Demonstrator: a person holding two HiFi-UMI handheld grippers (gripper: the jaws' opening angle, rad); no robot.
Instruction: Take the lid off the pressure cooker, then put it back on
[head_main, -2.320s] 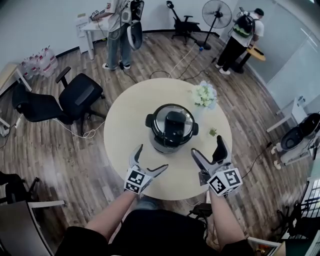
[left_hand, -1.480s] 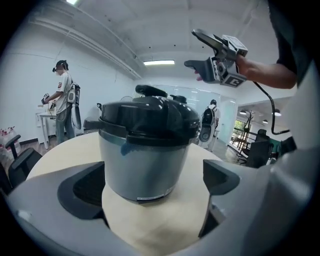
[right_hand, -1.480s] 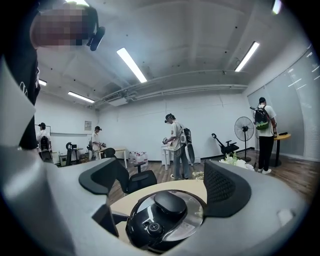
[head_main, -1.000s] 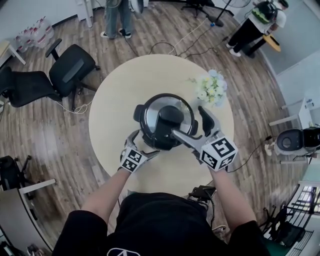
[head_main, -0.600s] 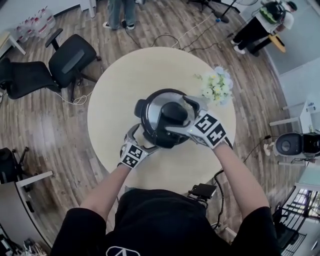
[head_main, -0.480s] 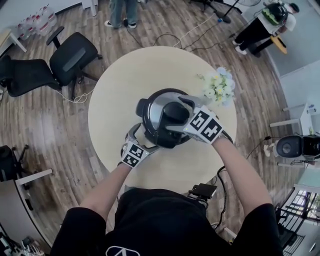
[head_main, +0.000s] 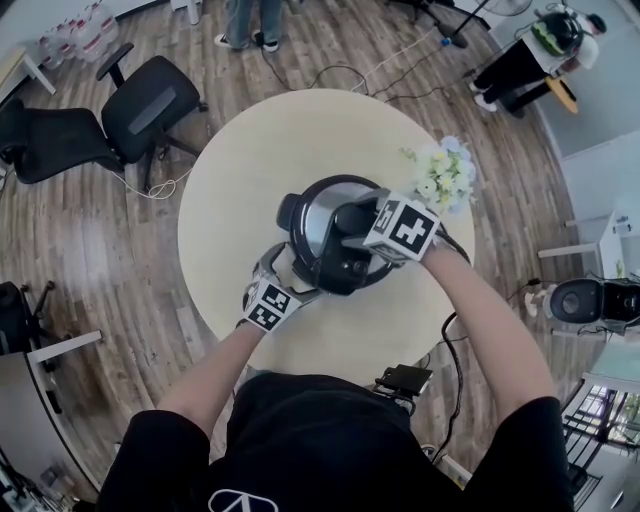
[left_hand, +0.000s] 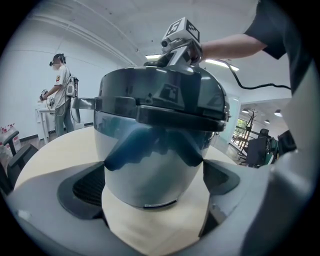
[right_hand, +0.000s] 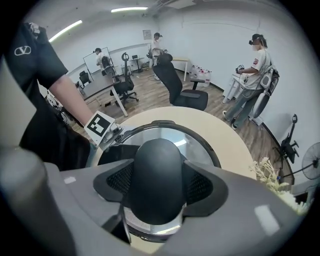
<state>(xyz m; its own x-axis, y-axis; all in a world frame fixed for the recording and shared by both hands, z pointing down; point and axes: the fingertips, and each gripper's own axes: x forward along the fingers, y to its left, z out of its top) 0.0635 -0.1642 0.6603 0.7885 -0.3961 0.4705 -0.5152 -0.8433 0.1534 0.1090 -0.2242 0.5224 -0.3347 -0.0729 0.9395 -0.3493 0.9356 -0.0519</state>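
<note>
Pressure cooker (head_main: 335, 272) at middle of round tabletop (head_main: 260, 150), lid (head_main: 312, 222) on. Right gripper (right_hand: 157, 189) points down onto cooker top; fingers have just been closing, now gripping black lid handle (right_hand: 155, 165) from both sides, pads against it. Left gripper (left_hand: 151, 182) low at cooker's near-left side, fingers wide open, cooker's steel body between them, contact unclear. Flowers (head_main: 445, 175) just right of cooker on tabletop. Office chair (head_main: 150, 110) on floor, far left of cooker
</note>
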